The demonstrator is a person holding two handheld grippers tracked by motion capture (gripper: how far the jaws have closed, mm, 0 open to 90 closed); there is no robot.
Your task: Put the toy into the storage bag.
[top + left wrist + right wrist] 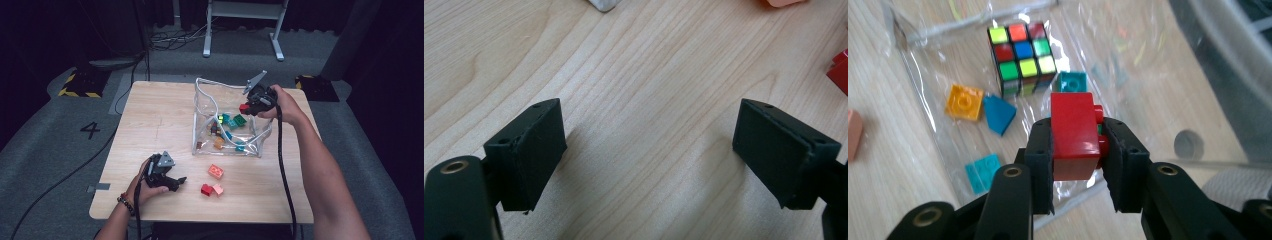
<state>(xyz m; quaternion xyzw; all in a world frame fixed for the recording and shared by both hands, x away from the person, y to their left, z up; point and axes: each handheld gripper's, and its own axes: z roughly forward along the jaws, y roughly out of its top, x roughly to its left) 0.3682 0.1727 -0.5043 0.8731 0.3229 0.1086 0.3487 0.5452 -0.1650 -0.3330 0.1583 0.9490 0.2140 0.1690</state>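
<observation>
Red brick (1075,135) clamped in right tongs (1077,150) above clear bag (202,100)

Three plastic building bricks lie loose on the table: one orange (216,171), one red (206,190), one pink (218,189). One clear plastic bag (202,117) holds one multicoloured puzzle cube (1021,57) and perhaps six small bricks.

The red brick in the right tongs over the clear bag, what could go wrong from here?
1. The right tongs pinch the red brick with most of it standing above the pads, so it might twist or slip before release.
2. The clear bag has soft walls and its rim sits beside the tongs, so a low pass could catch the rim and drag or collapse it.
3. Dropped from here, the brick may land on the puzzle cube and bounce.
</observation>
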